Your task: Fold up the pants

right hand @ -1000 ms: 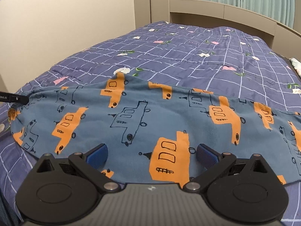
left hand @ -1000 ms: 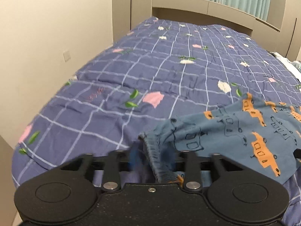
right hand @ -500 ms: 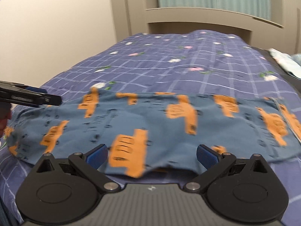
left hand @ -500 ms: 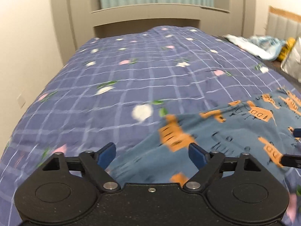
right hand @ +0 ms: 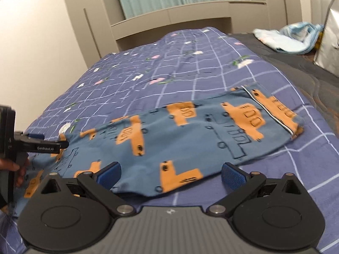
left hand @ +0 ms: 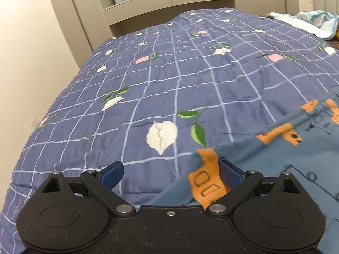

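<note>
Both grippers hover with jaws wide over the pants (right hand: 190, 139) stretched flat across the near bedspread (right hand: 190, 59), left gripper (left hand: 169, 172) just opened with cloth between its pads, right gripper (right hand: 170, 174) clutching nothing, apparently lining up a fold

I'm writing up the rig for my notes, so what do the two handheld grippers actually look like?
Both the left gripper and right gripper have black linkage arms with silver pivot pins, round black discs and blue ribbed pads. White lettering marks the left one's side.
</note>
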{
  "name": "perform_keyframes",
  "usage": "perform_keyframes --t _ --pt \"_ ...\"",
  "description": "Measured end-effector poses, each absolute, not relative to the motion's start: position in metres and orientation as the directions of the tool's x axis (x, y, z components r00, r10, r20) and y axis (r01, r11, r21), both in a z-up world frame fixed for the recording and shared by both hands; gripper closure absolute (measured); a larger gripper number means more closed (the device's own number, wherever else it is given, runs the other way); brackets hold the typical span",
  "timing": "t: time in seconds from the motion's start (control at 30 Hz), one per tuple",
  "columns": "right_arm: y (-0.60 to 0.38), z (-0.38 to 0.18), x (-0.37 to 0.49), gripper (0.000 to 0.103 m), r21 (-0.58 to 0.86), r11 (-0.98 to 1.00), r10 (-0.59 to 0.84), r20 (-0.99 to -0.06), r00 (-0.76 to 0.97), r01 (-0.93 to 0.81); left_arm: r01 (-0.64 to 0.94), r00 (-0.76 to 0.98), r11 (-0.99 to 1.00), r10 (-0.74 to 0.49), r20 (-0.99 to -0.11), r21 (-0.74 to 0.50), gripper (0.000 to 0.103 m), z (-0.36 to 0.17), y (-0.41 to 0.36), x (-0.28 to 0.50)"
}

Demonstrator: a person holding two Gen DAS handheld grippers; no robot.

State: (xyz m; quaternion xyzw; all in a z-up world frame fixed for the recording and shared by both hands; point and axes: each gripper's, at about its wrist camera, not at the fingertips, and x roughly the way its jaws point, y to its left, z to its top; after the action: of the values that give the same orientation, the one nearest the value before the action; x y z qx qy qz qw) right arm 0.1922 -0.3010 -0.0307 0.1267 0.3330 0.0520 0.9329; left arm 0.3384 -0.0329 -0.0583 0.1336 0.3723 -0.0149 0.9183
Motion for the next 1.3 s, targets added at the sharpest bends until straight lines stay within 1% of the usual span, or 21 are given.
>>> perform_keyframes --t 0.07,0.17,0.23,0.3,0.37,0.53,0.73,0.83,0.93,1.0,1.07,1.23,1.3 --pt "-0.310 -0.032 0.193 0.000 0.293 0.956 0.178 -0.611 0.772 0.011 0.103 0.719 0.968 0.085 -0.689 0.228 0.003 -0.059 -0.029 0.343" --pt "-0.324 -0.031 0.193 0.000 0.297 0.954 0.153 -0.610 0.778 0.046 0.083 0.714 0.970 0.103 -0.693 0.230 0.003 -0.055 -0.029 0.346" --pt "-0.335 -0.028 0.191 0.000 0.292 0.954 0.128 -0.603 0.787 0.068 0.080 0.726 0.963 0.121 -0.677 0.257 0.003 -0.048 -0.036 0.344" --pt "-0.349 -0.027 0.191 0.000 0.297 0.950 0.110 -0.599 0.793 0.092 0.097 0.740 0.959 0.110 -0.664 0.268 0.002 -0.041 -0.046 0.339" --pt "-0.365 -0.027 0.192 0.000 0.314 0.941 0.094 -0.601 0.793 0.126 0.130 0.752 0.961 0.064 -0.656 0.244 0.001 -0.034 -0.057 0.336" --pt "-0.404 -0.034 0.198 0.000 0.356 0.913 0.077 -0.633 0.771 0.201 0.245 0.754 0.959 -0.095 -0.650 0.144 0.001 -0.021 -0.097 0.329" --pt "-0.433 -0.045 0.209 0.000 0.449 0.872 0.148 -0.619 0.771 0.193 0.343 0.718 0.939 -0.255 -0.648 0.011 0.001 -0.025 -0.164 0.326" --pt "-0.447 -0.051 0.213 0.000 0.534 0.823 0.201 -0.591 0.781 0.192 0.385 0.694 0.923 -0.290 -0.659 -0.001 0.001 -0.037 -0.191 0.324" --pt "-0.461 -0.057 0.215 0.000 0.612 0.764 0.233 -0.557 0.797 0.205 0.405 0.682 0.913 -0.277 -0.676 0.035 0.001 -0.053 -0.207 0.319" --pt "-0.467 -0.061 0.216 0.007 0.625 0.746 0.220 -0.555 0.802 0.227 0.401 0.677 0.915 -0.261 -0.688 0.047 0.001 -0.063 -0.211 0.319" --pt "-0.470 -0.065 0.216 0.015 0.628 0.735 0.192 -0.555 0.810 0.256 0.394 0.676 0.919 -0.274 -0.684 0.021 0.001 -0.068 -0.206 0.319" --pt "-0.479 -0.071 0.220 0.023 0.657 0.698 0.165 -0.536 0.828 0.285 0.377 0.675 0.926 -0.295 -0.677 -0.027 0.000 -0.071 -0.195 0.320" --pt "-0.480 -0.073 0.222 0.031 0.651 0.699 0.145 -0.535 0.832 0.296 0.378 0.682 0.925 -0.299 -0.668 -0.028 0.000 -0.073 -0.194 0.319"
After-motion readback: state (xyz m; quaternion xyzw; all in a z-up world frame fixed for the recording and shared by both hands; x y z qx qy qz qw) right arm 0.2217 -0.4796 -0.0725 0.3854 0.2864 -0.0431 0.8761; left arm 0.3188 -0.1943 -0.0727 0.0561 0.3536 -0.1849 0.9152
